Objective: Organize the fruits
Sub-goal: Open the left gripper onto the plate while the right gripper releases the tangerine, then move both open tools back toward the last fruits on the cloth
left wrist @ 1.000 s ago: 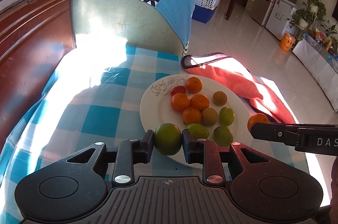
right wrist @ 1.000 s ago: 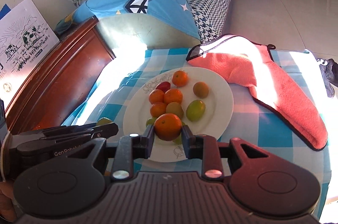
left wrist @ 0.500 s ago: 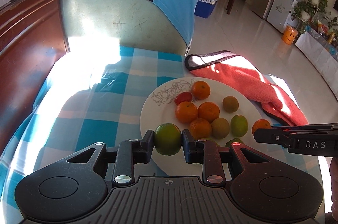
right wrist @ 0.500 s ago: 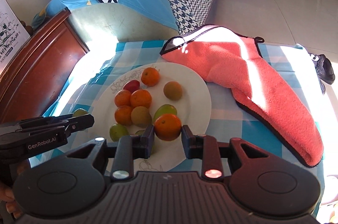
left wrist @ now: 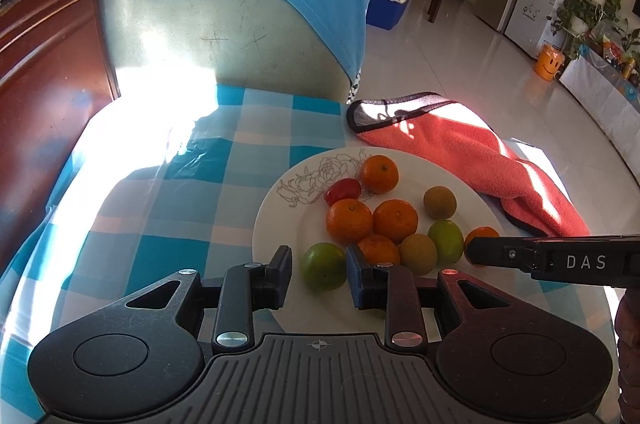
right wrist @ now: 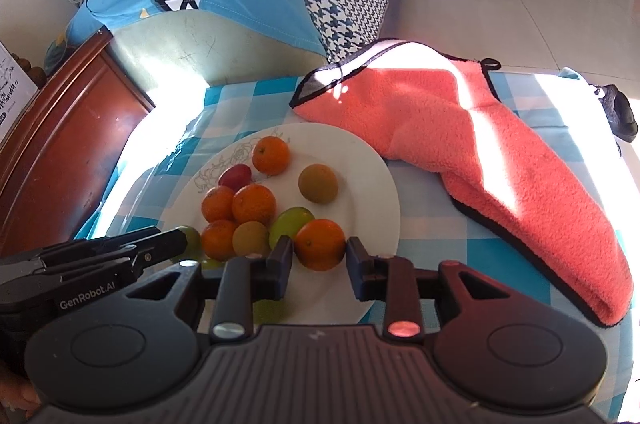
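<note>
A white plate point(left wrist: 272, 220) point(right wrist: 384, 192) on the checked cloth holds several oranges, brown and green fruits and a red tomato point(left wrist: 342, 189). My left gripper point(left wrist: 319, 257) hangs low over the plate's near left edge. Its jaws are opening around a green fruit point(left wrist: 324, 266), and bare plate shows between the fruit and the left pad. My right gripper point(right wrist: 320, 249) is at the plate's near right. Its jaws are opening around an orange point(right wrist: 320, 244) that sits on the plate, with a thin gap at the right pad. Each gripper also shows in the other view, the right gripper point(left wrist: 560, 260) and the left gripper point(right wrist: 120, 258).
A coral fleece towel point(left wrist: 460, 152) point(right wrist: 500, 152) lies on the blue checked tablecloth point(left wrist: 160, 216) right of the plate. A chair back draped in blue fabric point(left wrist: 240, 36) stands beyond the table. Dark wooden furniture point(left wrist: 48, 64) runs along the left. A hand point(left wrist: 628, 344) shows at the right edge.
Both grippers came down closer over the plate with their fruits. Both pairs of jaws have spread a little, and the green fruit and the orange now rest low on the plate.
</note>
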Motion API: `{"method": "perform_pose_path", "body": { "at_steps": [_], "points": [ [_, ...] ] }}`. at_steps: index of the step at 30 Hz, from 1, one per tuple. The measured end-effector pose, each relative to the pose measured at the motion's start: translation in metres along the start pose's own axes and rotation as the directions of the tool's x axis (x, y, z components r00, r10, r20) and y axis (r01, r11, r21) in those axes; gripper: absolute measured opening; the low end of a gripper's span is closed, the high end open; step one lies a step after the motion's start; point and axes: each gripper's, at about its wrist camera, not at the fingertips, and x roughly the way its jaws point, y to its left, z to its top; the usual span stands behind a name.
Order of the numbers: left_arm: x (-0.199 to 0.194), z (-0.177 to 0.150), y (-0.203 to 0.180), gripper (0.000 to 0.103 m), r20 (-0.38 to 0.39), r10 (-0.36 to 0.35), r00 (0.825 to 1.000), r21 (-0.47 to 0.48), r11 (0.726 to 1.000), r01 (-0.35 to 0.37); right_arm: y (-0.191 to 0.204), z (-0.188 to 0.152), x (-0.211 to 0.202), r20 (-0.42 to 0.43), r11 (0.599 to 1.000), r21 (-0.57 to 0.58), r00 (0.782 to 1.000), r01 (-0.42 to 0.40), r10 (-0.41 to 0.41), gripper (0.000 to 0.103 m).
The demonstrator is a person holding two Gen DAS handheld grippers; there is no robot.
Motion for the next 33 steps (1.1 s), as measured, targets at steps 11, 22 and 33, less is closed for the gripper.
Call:
{"method": "perform_pose_path", "body": {
  "at_steps": [11,22,33],
  "points": [
    [-0.037,0.004,-0.002,0.069,0.066,0.004,0.998,-0.002,1.000,-0.003,0.021,0.003,-0.022,0.050,0.997,-0.038,0.996,-0.073,0.075,0.036],
    [-0.072,-0.023,0.013,0.071,0.043,0.060,0.997,-0.002,0.998,-0.060,0.042,-0.026,-0.039,0.035,0.990,-0.112,0.995,-0.085,0.090,0.037],
    [-0.095,-0.060,0.027,0.073,-0.018,0.098,0.995,-0.064,0.993,-0.099,0.066,-0.082,-0.053,-0.016,0.977,-0.156,0.990,-0.143,0.143,0.038]
  ]
}}
